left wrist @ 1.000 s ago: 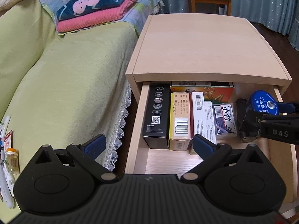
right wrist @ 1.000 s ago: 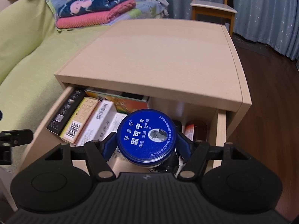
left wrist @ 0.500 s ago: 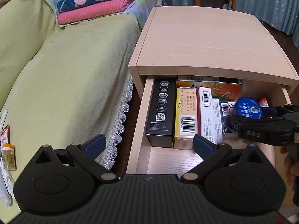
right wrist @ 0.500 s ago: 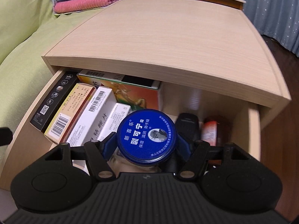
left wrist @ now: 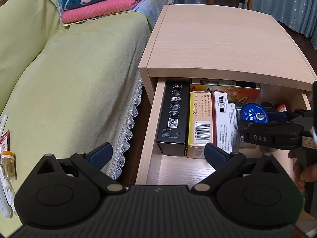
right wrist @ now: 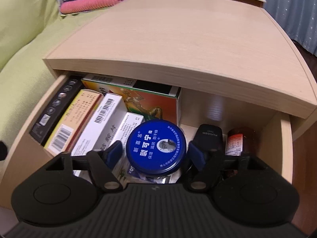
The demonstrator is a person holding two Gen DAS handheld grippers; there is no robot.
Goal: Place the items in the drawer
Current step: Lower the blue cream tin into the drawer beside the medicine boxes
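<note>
Lowered into the drawer, the right claw has parted around the blue tin; left claw gapes empty.

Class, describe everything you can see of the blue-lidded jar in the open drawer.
The jar has a round, glossy blue lid printed with white Chinese characters and a small portrait; its body below is mostly hidden. It sits upright, lid up, between the right tongs, whose blue pads stand slightly apart from it, above the white boxes and beside a black device.
</note>
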